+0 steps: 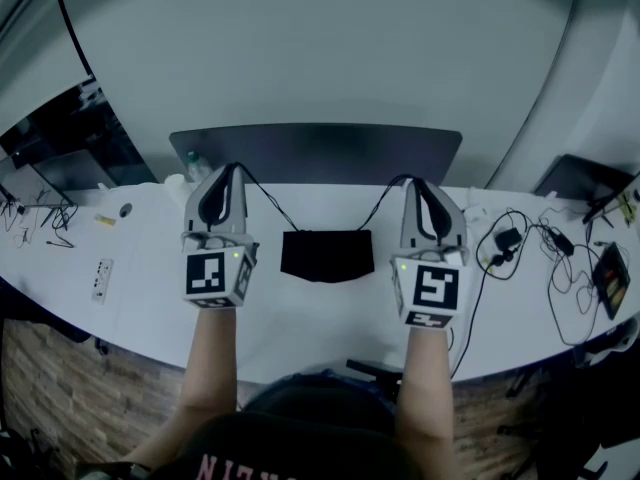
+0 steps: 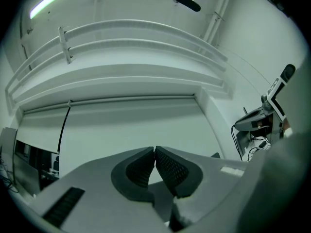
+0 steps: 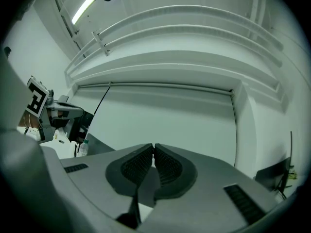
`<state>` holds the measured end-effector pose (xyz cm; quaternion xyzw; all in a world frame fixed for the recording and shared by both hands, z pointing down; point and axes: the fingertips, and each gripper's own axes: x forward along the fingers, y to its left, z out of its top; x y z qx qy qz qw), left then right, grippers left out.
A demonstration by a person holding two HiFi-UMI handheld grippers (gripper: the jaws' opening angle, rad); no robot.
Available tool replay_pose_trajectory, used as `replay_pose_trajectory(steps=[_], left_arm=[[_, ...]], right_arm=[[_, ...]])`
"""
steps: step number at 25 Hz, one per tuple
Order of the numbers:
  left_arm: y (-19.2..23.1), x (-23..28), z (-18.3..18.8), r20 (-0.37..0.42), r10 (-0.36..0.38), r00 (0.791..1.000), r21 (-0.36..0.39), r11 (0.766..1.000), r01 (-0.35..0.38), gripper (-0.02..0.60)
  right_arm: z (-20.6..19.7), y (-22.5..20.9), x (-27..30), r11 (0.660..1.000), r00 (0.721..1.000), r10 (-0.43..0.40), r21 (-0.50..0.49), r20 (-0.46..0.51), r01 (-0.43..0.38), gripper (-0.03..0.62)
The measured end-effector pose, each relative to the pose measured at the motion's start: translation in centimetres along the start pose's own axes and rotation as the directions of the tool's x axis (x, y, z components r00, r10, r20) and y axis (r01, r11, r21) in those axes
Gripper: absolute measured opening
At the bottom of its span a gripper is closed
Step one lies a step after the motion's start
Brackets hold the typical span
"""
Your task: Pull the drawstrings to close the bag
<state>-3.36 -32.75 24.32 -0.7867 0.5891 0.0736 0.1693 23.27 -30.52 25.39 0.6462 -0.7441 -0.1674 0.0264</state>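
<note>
Left tool [image 1: 232, 168]: jaws pressed together, the ribbed pads meeting at their tips in the left gripper view [image 2: 154, 149]. It is held up above the left half of the surface and points at the pale wall.
Right tool [image 1: 412, 181]: jaws likewise pressed together in the right gripper view [image 3: 153, 146], raised above the right half of the surface, level with the other tool.
Left drawstring [image 1: 265, 200]: a thin black cord running taut from the left tool's tip down to the bag's upper left corner.
Right drawstring [image 1: 380, 204]: a matching cord from the right tool's tip to the bag's upper right corner.
Drawstring bag [image 1: 327, 255]: black, lying flat at the middle of the surface, nearer the far edge than the near edge, between the two tools and apart from both.
Surface [image 1: 300, 328]: white, with a curved near edge; a bare stretch lies between the bag and that edge, and to each side of the bag.
Far edge: a dark panel [image 1: 315, 153] stands along it, right behind the bag.
Right end: a tangle of cables [image 1: 520, 243] and a flat device [image 1: 612, 276], well apart from the bag.
Left end: a power strip [image 1: 101, 278] near the near edge, well apart from the bag.
</note>
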Motion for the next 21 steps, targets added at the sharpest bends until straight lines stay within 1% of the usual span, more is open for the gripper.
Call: replay_pose_trajectory(steps=[12, 21], left_arm=[[0.09, -0.11, 0.57, 0.016, -0.002, 1.0, -0.004, 1.0, 0.002, 0.012], [-0.11, 0.09, 0.31, 0.02, -0.019, 1.0, -0.003, 1.0, 0.019, 0.012]], right_arm=[[0.54, -0.07, -0.15, 1.0, 1.0, -0.002, -0.018, 0.006, 0.002, 0.008], [0.33, -0.22, -0.06, 1.0, 1.0, -0.012, -0.013, 0.0, 0.012, 0.008]])
